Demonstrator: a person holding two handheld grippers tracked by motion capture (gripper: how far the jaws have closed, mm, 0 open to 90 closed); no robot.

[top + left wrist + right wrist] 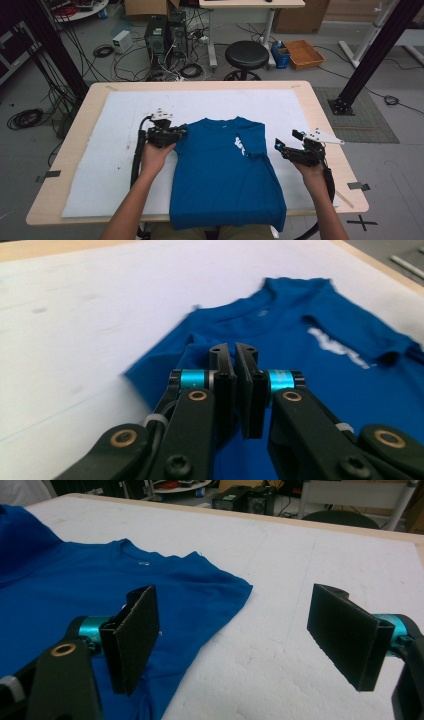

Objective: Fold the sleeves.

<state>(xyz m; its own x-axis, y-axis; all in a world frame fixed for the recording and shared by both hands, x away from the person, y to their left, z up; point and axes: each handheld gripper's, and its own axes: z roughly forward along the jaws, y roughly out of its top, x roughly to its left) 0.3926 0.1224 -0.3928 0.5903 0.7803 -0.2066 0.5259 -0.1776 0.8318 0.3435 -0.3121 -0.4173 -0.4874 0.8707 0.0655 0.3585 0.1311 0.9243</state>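
The left gripper [234, 347], jaws nearly closed with no cloth visibly between them, hovered at the blue T-shirt's [225, 175] folded left edge; the right gripper [290, 145] stood wide and empty; the right-side fold likely came next.

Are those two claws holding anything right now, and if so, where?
The left gripper looks almost shut at the blue shirt's left shoulder edge; whether it pinches cloth cannot be told. The right gripper is wide open, holding nothing.

the blue t-shirt's [225, 170] hem hangs past the table's [310, 95] near edge, cut off by the frame bottom, its white print [240, 146] half folded under and unreadable, and the left gripper view blurs the cloth behind the pads.
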